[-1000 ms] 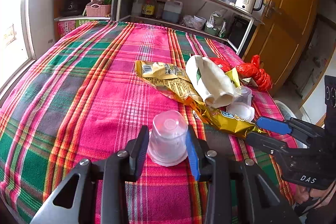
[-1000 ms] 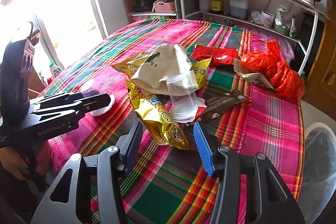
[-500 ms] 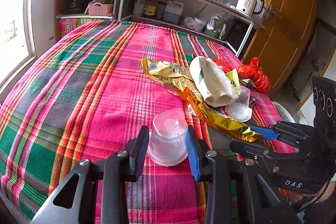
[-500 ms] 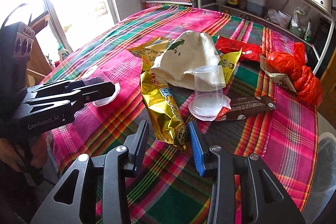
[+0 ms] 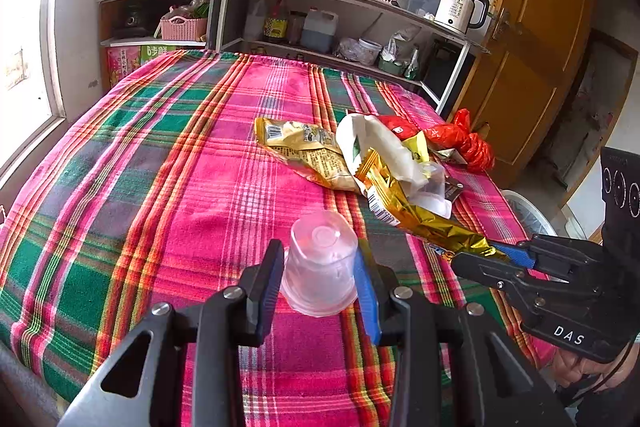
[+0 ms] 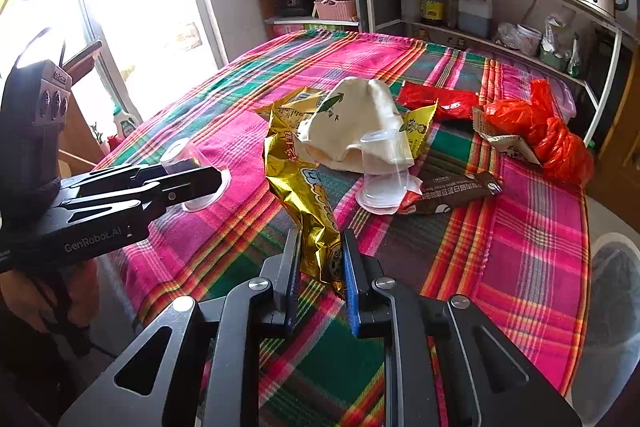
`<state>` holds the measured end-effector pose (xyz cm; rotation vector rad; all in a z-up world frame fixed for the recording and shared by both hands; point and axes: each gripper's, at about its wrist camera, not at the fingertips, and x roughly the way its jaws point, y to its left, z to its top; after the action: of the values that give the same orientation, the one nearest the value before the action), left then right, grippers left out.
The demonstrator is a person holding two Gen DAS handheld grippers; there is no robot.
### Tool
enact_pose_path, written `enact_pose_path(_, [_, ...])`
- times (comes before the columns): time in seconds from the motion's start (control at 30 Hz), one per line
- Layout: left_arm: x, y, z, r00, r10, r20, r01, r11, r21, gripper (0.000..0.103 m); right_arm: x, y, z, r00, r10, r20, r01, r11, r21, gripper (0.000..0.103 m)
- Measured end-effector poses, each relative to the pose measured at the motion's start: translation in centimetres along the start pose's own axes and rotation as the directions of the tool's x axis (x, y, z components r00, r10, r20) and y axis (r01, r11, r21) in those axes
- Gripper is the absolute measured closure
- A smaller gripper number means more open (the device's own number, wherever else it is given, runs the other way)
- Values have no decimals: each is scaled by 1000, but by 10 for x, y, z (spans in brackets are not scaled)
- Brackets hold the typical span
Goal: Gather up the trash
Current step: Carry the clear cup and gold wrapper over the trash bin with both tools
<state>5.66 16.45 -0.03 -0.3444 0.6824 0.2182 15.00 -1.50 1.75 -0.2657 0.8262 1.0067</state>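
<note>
Plaid cloth in pink, green and orange (image 5: 168, 187) is spread over the table, and the trash is gathered toward its right side. Nearest the left wrist camera, the left gripper (image 5: 318, 273) is held level and low over the cloth, its fingers set against both sides of an upturned clear plastic cup (image 5: 322, 267) that stands rim-down on the cloth. Just to its right, the right gripper (image 6: 320, 259) is reached in from the table's edge, its fingers pinched on the near end of a gold foil snack wrapper (image 6: 306, 195), which is raised off the cloth at that end. Beyond the wrapper, a second clear cup (image 6: 384, 175) is seen upside down beside a brown wrapper (image 6: 452, 191), with a white paper bag (image 6: 356, 127) lying against it. Farther back, a yellow wrapper (image 5: 304, 147), a red packet (image 6: 436, 99) and a knotted red plastic bag (image 6: 548, 131) are laid near the far right edge. A white bin (image 6: 612, 307) is partly seen below the table's right side. Kitchen shelves (image 5: 320, 23) are ranged along the wall behind.
</note>
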Motion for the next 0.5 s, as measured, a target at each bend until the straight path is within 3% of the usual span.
enact_pose_path(0.5, [-11,-73,3,996,-89,11,87,989,122,66,-68,-41,-34,991,-94,94,79,985,157,83])
